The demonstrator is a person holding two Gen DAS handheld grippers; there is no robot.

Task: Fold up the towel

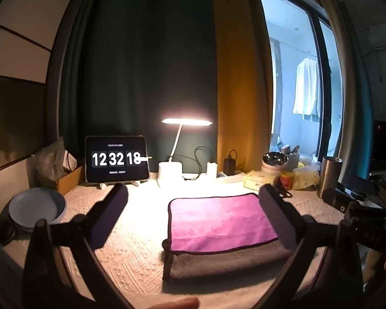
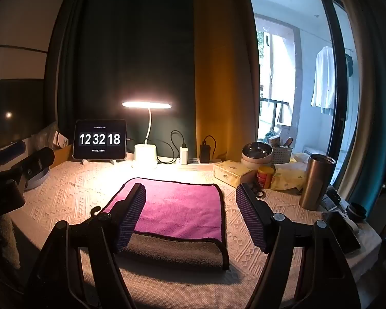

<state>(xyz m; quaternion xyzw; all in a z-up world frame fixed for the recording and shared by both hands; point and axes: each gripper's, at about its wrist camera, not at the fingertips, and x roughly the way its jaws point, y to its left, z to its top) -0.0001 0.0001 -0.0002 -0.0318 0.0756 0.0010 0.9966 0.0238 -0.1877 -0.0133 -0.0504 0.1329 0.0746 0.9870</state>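
Note:
A folded towel (image 1: 218, 224), magenta on top with a grey layer sticking out at the near edge, lies flat on the white textured tablecloth (image 1: 131, 244). It also shows in the right wrist view (image 2: 182, 211). My left gripper (image 1: 193, 198) is open and empty, held above the table, with the towel between and below its fingers, toward the right finger (image 1: 278, 213). My right gripper (image 2: 190, 200) is open and empty, above the towel's near part; its left finger (image 2: 131, 216) hangs over the towel. The right gripper's body shows at the left view's right edge (image 1: 368, 221).
At the back stand a tablet clock (image 1: 115, 159), a lit desk lamp (image 1: 172, 164), chargers and a power strip (image 1: 229, 177). Blue plates (image 1: 36, 208) sit at the left. A tissue box (image 2: 231, 173), a bowl (image 2: 257, 153), a can (image 2: 265, 177) and a steel tumbler (image 2: 316, 180) crowd the right.

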